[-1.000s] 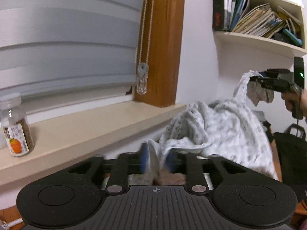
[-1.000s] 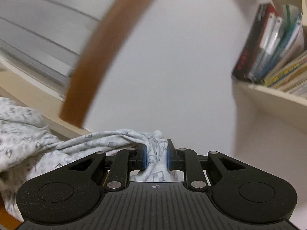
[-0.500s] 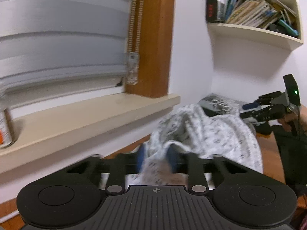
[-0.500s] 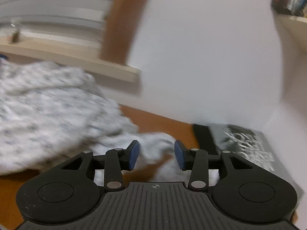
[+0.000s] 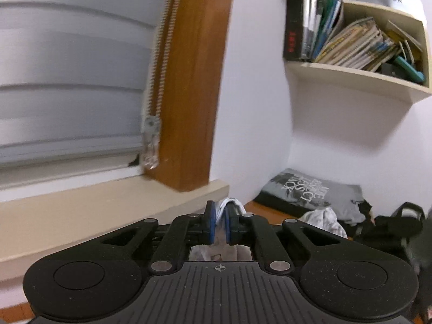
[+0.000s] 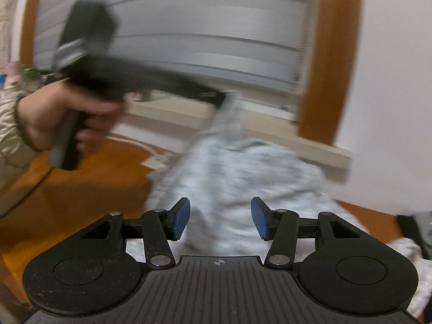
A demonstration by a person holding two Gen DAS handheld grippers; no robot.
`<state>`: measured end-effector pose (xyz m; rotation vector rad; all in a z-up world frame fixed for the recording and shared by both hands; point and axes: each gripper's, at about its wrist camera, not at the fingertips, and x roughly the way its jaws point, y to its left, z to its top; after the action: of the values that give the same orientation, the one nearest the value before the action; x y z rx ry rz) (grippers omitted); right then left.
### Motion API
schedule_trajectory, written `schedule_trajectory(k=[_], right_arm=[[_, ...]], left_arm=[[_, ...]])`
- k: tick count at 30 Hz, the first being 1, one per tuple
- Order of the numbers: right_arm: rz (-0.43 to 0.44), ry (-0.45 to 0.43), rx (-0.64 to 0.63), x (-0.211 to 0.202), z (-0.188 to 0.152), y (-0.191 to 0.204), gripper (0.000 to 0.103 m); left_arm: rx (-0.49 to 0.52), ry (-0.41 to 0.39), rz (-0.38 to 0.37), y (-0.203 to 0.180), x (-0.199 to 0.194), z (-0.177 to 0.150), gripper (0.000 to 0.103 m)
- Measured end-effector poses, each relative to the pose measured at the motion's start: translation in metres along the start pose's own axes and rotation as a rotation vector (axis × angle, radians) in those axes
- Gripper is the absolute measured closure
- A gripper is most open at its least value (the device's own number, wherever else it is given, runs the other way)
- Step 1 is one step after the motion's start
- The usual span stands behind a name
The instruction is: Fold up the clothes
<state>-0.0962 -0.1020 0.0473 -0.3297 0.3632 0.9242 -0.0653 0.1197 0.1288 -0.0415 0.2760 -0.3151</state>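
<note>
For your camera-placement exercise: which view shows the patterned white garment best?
The right wrist view: the patterned white garment spreads across the wooden table and hangs from the left gripper, though blurred. The left wrist view shows only a pinched fold between its jaws and a crumpled bit beyond.

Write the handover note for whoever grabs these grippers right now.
Left gripper: shut on a fold of the patterned garment, lifting it off the desk.
Right gripper: jaws opening, nothing pinched; the garment lies just beyond its pads.
Garment: bunched in a heap on the desk below the window sill, one end hanging from the left gripper.
Grey printed shirt: lying flat in the corner by the wall.
Done: no fold visible on the patterned garment.
Left: regrip with the right, spread it flat, fold.
</note>
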Motion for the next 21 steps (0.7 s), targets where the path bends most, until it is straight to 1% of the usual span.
schedule_trajectory(k=[3,5,7,8,10,12,13,14,15,16,17,18,21], right_arm=[[0.024,0.005,0.023,0.013,0.002,0.013,0.052],[0.023,0.016,0.015,0.021,-0.002,0.021,0.05],[0.011,0.034,-0.005,0.024,-0.007,0.025,0.046],[0.005,0.044,-0.02,0.025,-0.01,0.028,0.046],[-0.03,0.068,-0.068,0.028,-0.019,0.033,0.046],[-0.084,0.092,-0.119,0.031,-0.028,0.038,0.049],[-0.113,0.1,-0.171,0.031,-0.032,0.042,0.061],[-0.135,0.106,-0.202,0.029,-0.034,0.043,0.068],[-0.156,0.111,-0.232,0.027,-0.035,0.043,0.078],[-0.171,0.112,-0.242,0.022,-0.031,0.041,0.085],[-0.215,0.093,-0.265,0.013,-0.025,0.035,0.093],[-0.26,0.073,-0.289,0.003,-0.019,0.029,0.095],[-0.409,0.011,-0.363,-0.032,0.007,0.011,0.095]], left_arm=[[0.025,0.009,0.007,-0.009,0.006,0.006,0.096],[0.032,0.001,0.016,-0.011,0.005,0.007,0.096],[0.035,-0.011,0.027,-0.011,0.001,0.007,0.096],[0.036,-0.013,0.028,-0.01,-0.001,0.006,0.096],[0.029,-0.003,0.022,-0.006,-0.003,0.005,0.096],[0.033,0.005,0.021,-0.003,-0.007,0.005,0.095],[0.04,0.007,0.027,-0.003,-0.009,0.005,0.095],[0.047,0.009,0.035,-0.004,-0.011,0.005,0.097],[0.046,0.007,0.037,-0.004,-0.014,0.006,0.097],[0.042,0.004,0.04,-0.005,-0.018,0.008,0.097],[0.042,-0.001,0.043,-0.006,-0.022,0.011,0.097],[0.044,-0.007,0.042,-0.009,-0.026,0.016,0.097],[0.044,-0.018,0.023,-0.022,-0.033,0.033,0.097]])
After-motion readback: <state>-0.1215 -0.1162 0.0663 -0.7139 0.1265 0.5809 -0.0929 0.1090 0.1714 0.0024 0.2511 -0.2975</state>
